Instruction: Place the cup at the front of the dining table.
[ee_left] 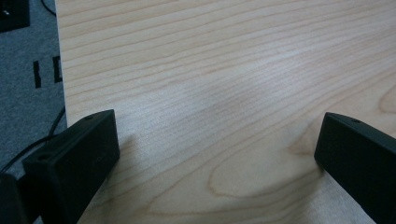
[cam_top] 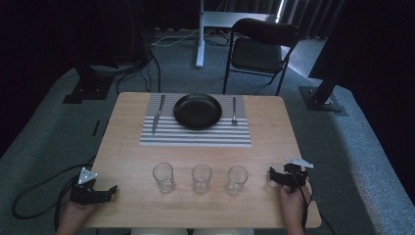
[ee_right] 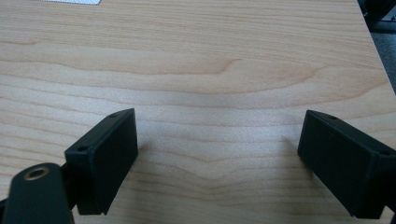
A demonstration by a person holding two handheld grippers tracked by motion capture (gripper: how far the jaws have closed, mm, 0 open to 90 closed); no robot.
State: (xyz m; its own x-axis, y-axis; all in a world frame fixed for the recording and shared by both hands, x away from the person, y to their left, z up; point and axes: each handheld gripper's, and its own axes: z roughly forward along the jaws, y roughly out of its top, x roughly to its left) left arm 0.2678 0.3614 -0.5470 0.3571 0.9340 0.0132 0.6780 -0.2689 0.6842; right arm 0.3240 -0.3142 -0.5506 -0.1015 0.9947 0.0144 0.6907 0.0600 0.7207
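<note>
Three clear glasses stand in a row near the table's front: the left glass (cam_top: 163, 176), the middle glass (cam_top: 201, 178) and the right glass (cam_top: 237, 179). Farther back a black plate (cam_top: 197, 110) rests on a striped placemat (cam_top: 195, 133), with a knife (cam_top: 158, 113) to its left and a fork (cam_top: 234, 111) to its right. My left gripper (cam_top: 105, 191) sits at the front left corner of the table, open (ee_left: 217, 140) over bare wood. My right gripper (cam_top: 280, 177) rests at the front right, open (ee_right: 217, 135), nothing between its jaws.
The wooden table (cam_top: 127, 152) stands on grey carpet. A black folding chair (cam_top: 262, 51) stands beyond the far edge, with a white stand leg (cam_top: 199, 34) to its left and black stand bases (cam_top: 85, 88) at both sides. Cables trail on the floor at the left.
</note>
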